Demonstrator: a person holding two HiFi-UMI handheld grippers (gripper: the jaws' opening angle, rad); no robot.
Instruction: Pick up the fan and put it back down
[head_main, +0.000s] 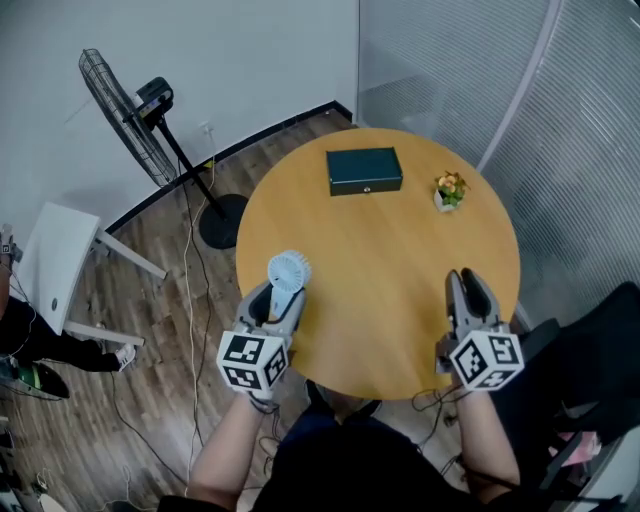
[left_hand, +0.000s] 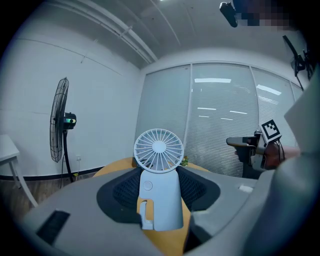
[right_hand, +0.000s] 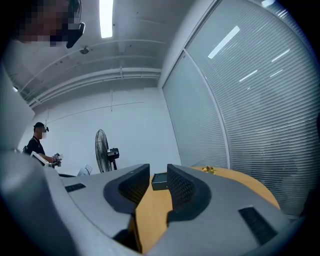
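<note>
Grey left gripper (head_main: 272, 312) clamps the body of a small white handheld fan (left_hand: 159, 150), upright over the round wooden table's (head_main: 380, 250) near left edge. Opposite, the right gripper (head_main: 467, 290) hovers at the near right edge, jaws partly apart, nothing between.

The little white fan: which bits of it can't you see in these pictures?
- Bottom of the little fan: left gripper view, hidden behind the gripper's own body.
- Its handle: head view, covered by the left gripper.
- Marking on its button: left gripper view, too small to read.
</note>
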